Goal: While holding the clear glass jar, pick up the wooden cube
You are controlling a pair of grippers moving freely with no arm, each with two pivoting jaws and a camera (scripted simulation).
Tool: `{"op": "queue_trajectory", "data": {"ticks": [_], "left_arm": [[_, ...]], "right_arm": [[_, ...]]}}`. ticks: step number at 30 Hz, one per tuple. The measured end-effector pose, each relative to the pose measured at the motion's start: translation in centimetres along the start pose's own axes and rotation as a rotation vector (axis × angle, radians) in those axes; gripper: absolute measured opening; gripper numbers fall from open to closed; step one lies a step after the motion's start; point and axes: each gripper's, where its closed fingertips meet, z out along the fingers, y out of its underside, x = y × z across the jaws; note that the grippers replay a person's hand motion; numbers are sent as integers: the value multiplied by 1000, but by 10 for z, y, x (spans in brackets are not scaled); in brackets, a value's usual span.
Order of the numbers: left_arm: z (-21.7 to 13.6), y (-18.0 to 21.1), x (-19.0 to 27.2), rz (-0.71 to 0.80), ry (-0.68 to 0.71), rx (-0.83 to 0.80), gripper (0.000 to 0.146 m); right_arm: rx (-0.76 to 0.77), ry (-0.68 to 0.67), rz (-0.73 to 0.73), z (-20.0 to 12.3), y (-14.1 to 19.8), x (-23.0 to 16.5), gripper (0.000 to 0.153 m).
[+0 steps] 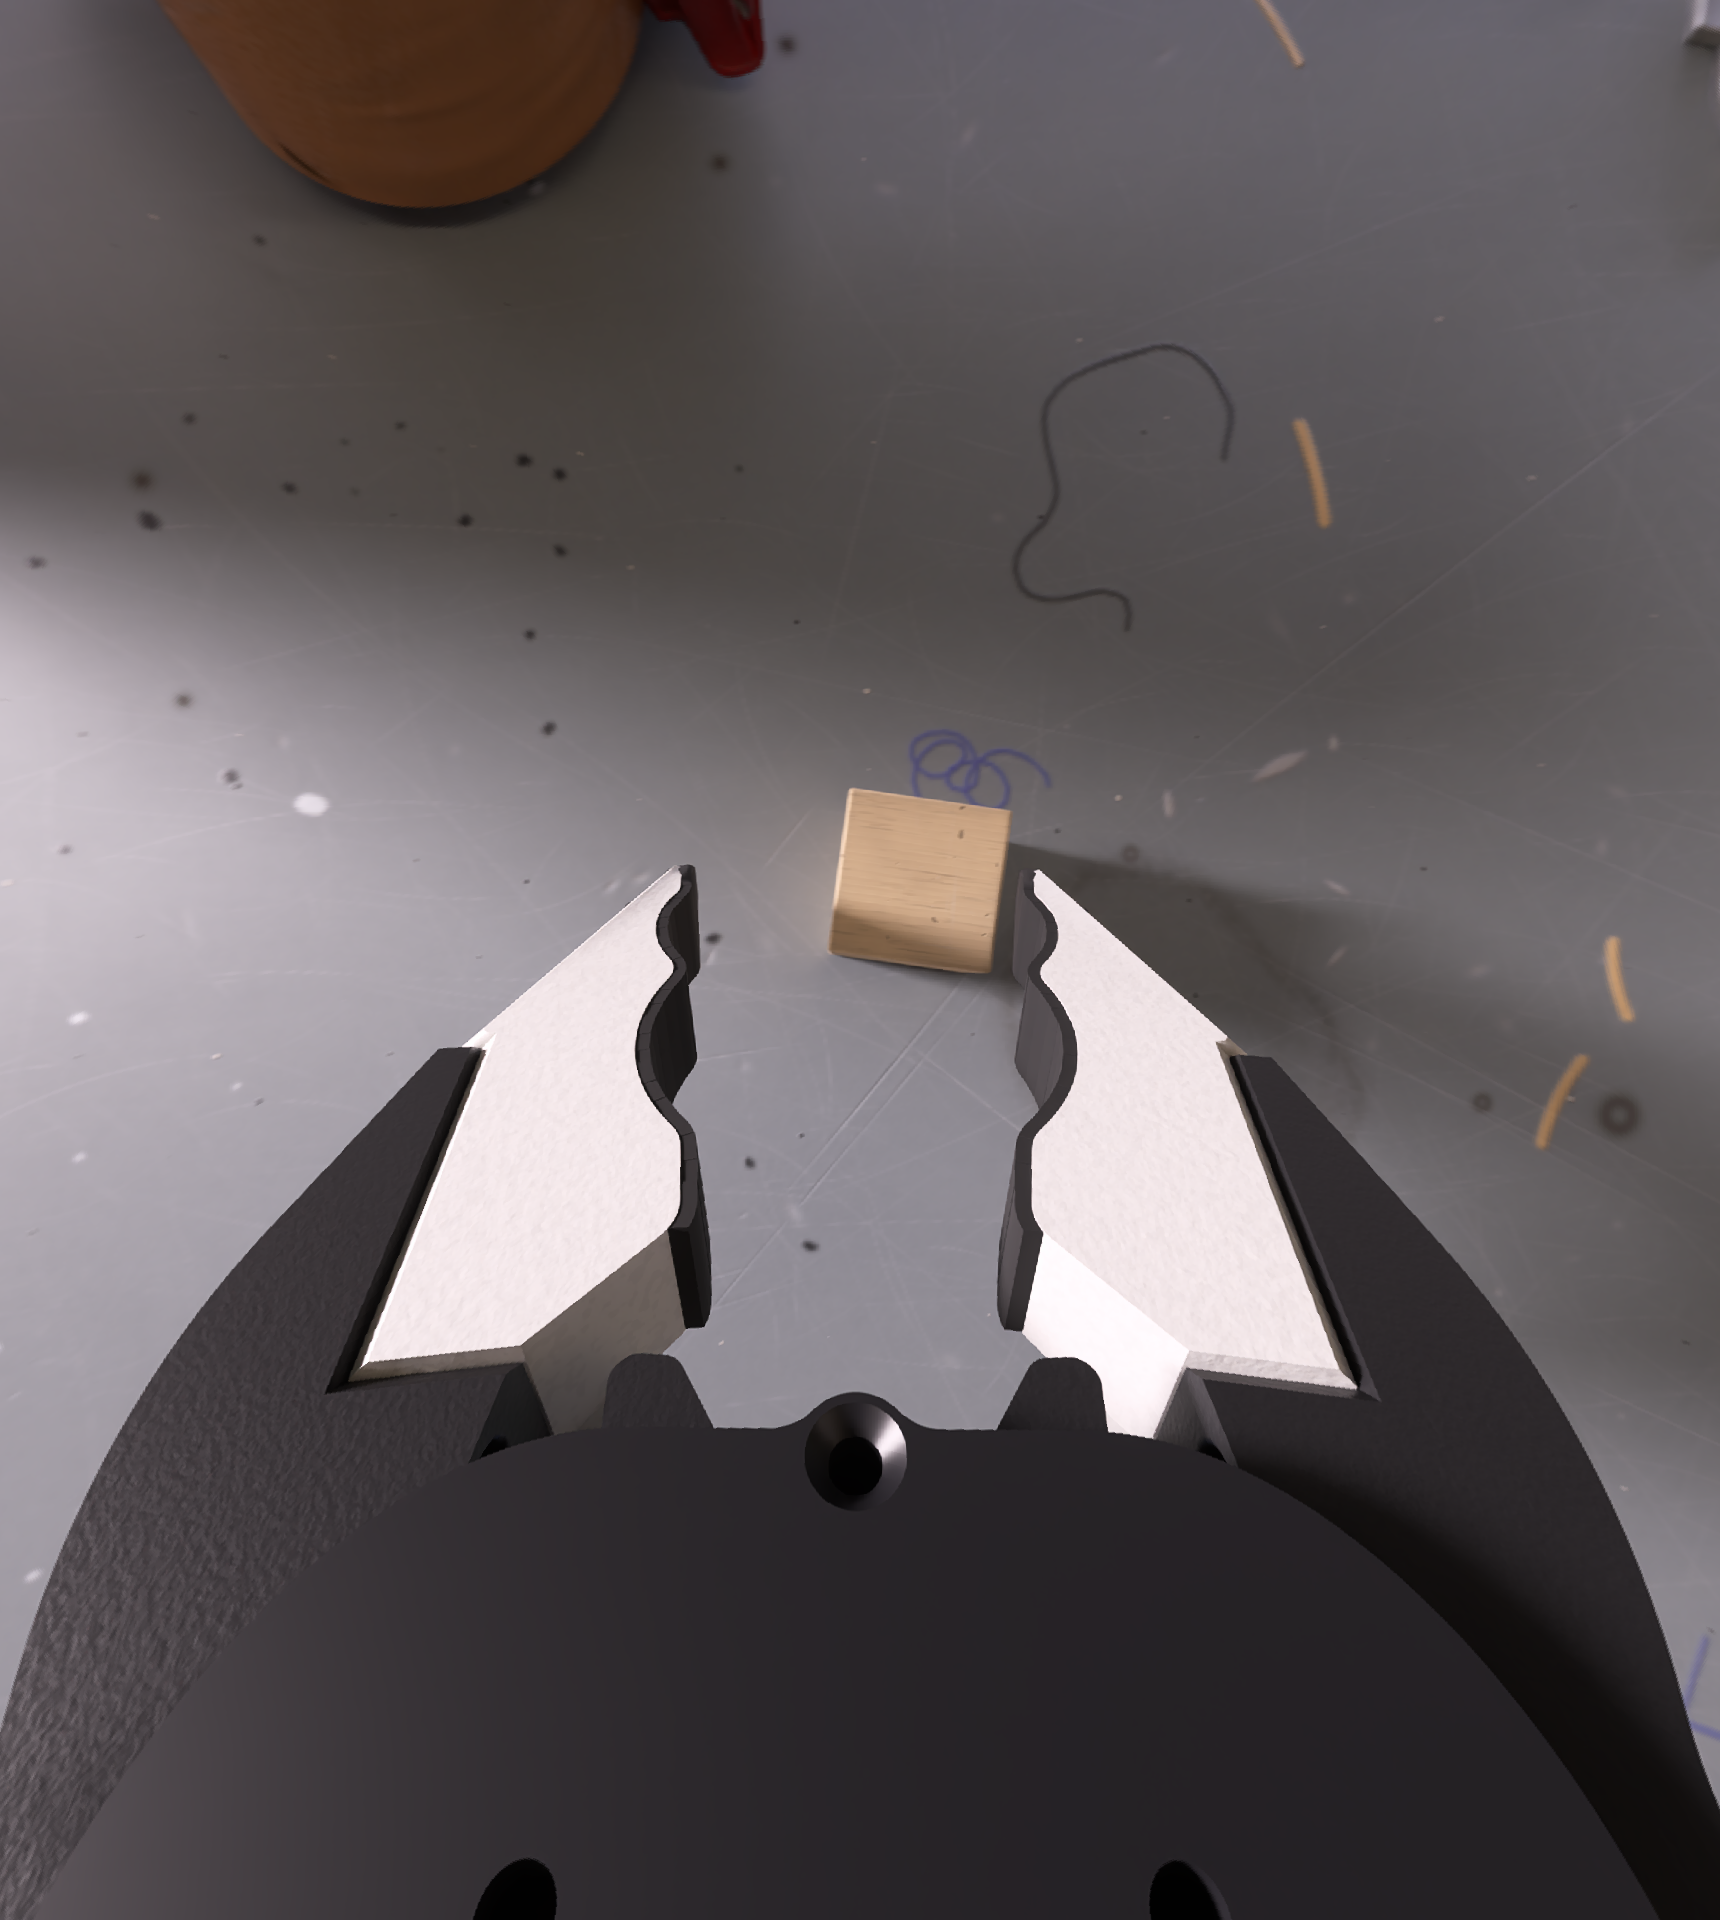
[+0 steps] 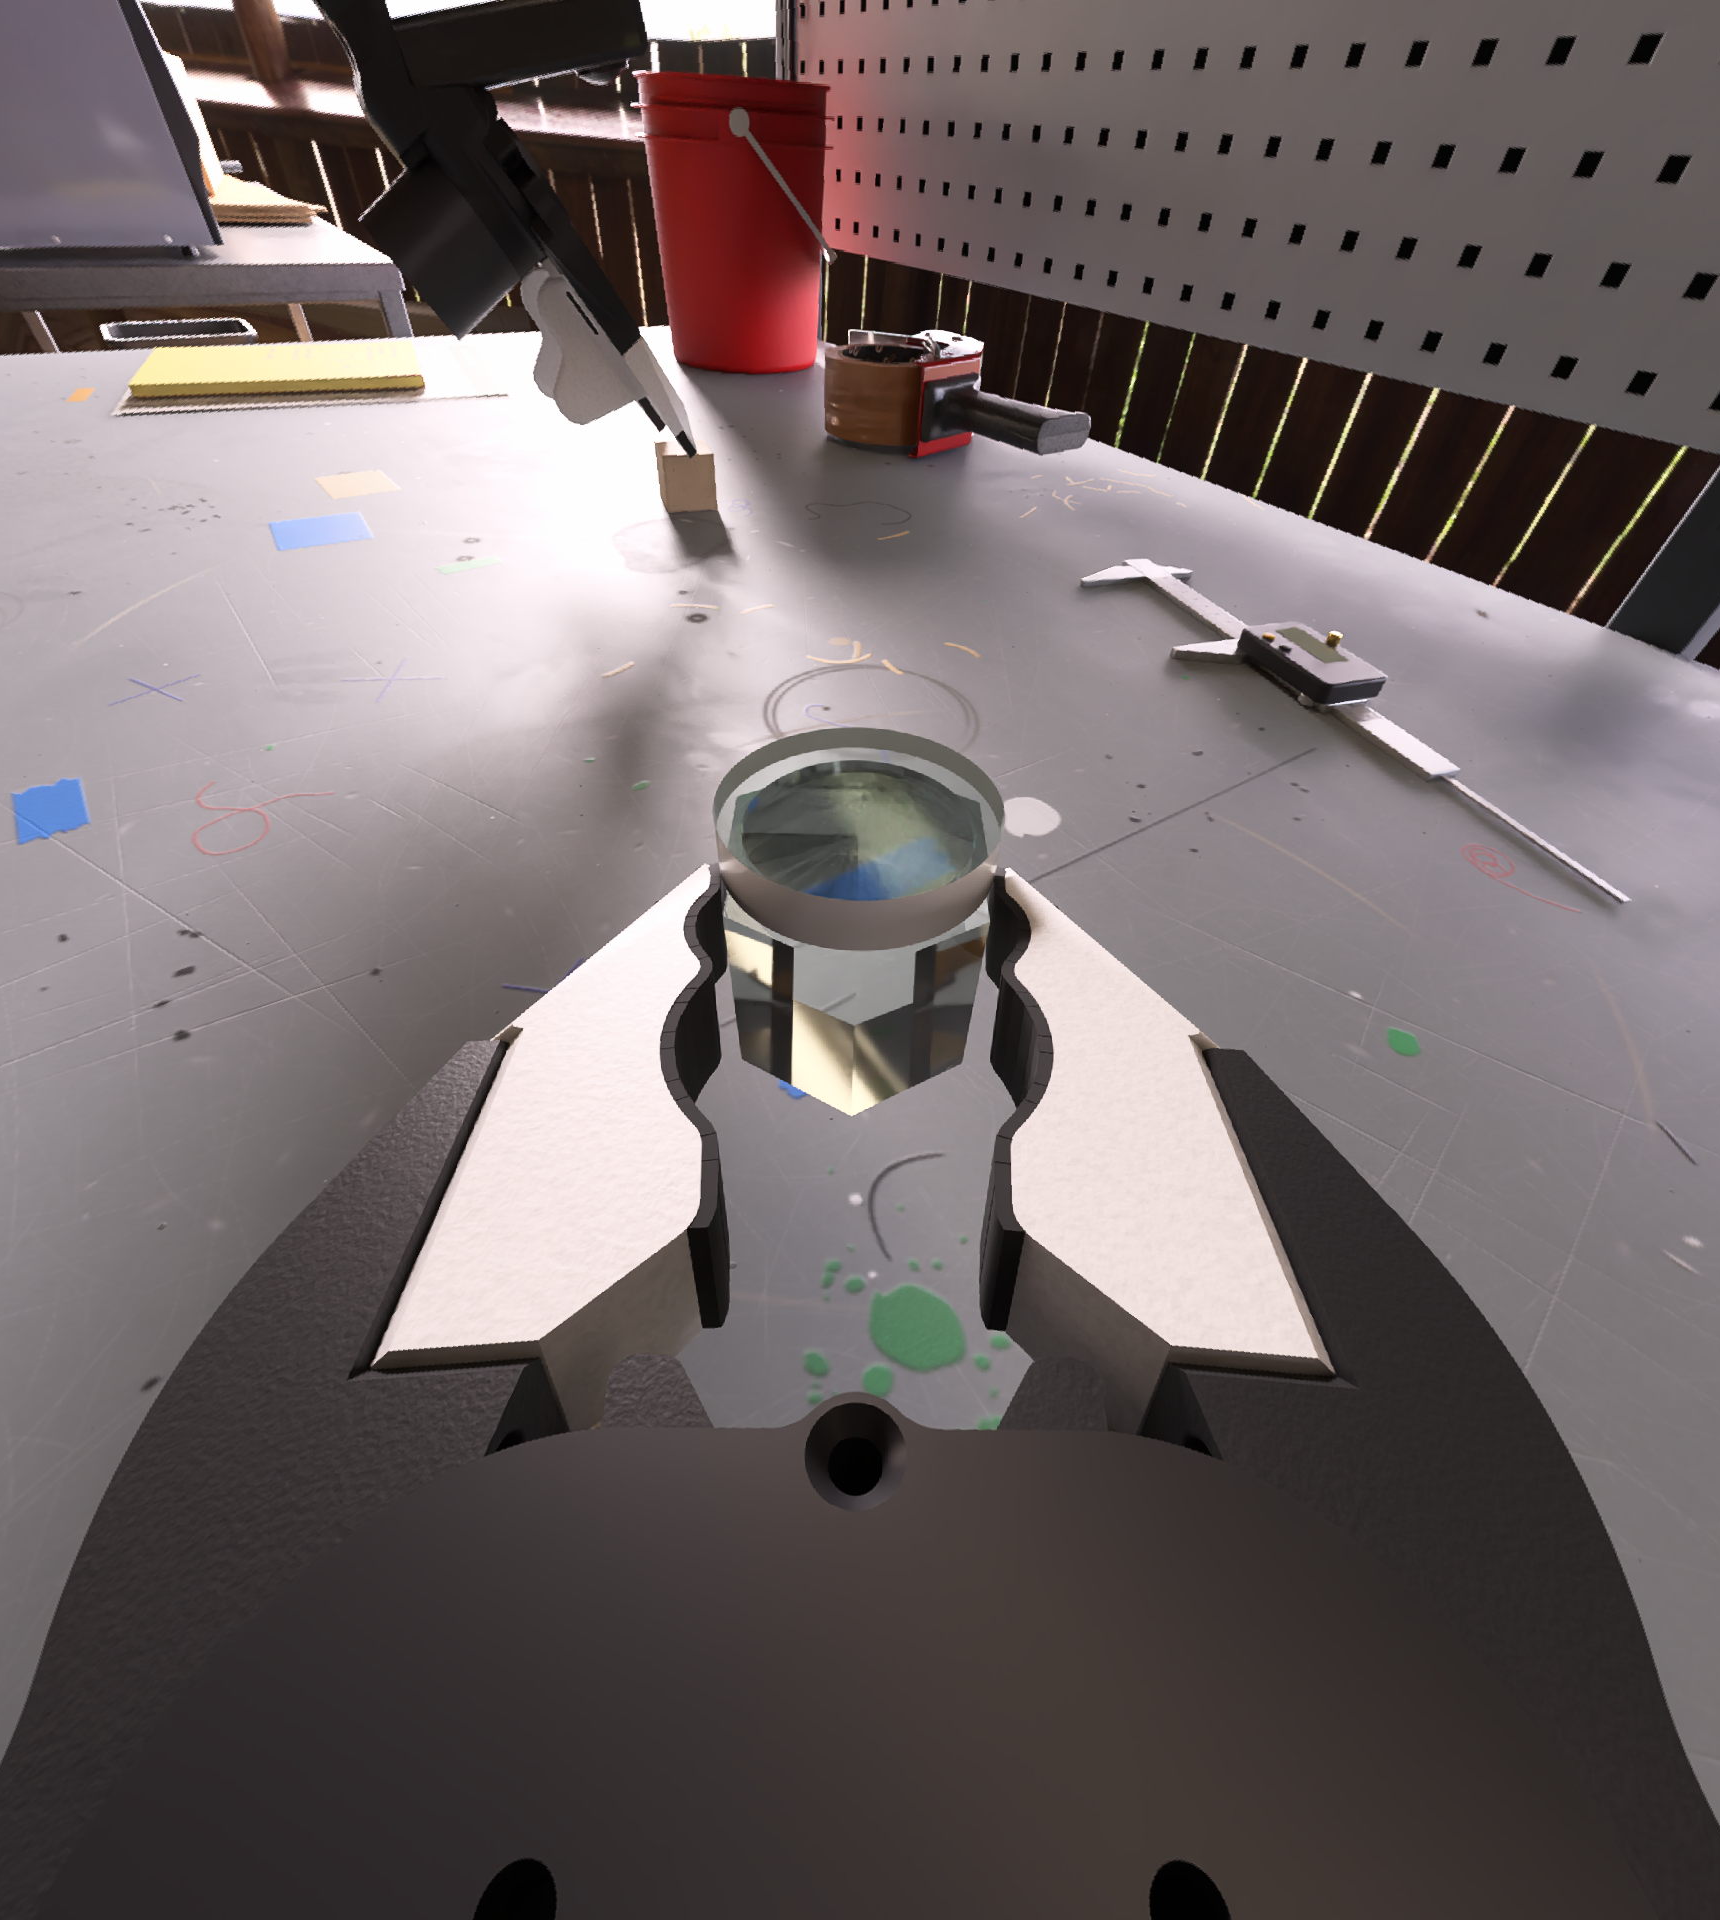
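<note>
The wooden cube (image 1: 918,896) is small and pale and sits on the grey bench. My left gripper (image 1: 861,883) is open above it, looking down, with the cube just beyond the fingertips and close to the right finger (image 1: 1110,1049). In the right wrist view the cube (image 2: 687,481) stands far off with the left gripper (image 2: 674,436) at its top. My right gripper (image 2: 854,899) is shut on the clear glass jar (image 2: 856,914), gripping it below its round rim and holding it above the bench.
A brown roll (image 1: 420,94) lies beyond the cube. In the right wrist view a red bucket (image 2: 736,218), a tape dispenser (image 2: 903,395), a digital caliper (image 2: 1313,665), a yellow pad (image 2: 279,371) and a pegboard (image 2: 1355,187) stand around the bench.
</note>
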Motion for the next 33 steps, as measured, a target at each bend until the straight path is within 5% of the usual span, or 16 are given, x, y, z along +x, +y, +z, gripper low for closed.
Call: {"op": "queue_trajectory", "data": {"ticks": [16,20,21,27,33], "left_arm": [[10,3,8,136,-36,-26,61],[21,13,11,148,-4,-62,47],[23,14,11,145,-2,-54,37],[16,17,12,107,20,32,36],[-30,1,10,84,45,238,36]], "right_arm": [[1,0,-9,0,0,0,50],[-3,1,-10,0,1,0,50],[-2,2,-11,0,1,0,50],[-30,-3,-13,3,5,0,50],[-63,-16,-21,6,9,-2,50]]}}
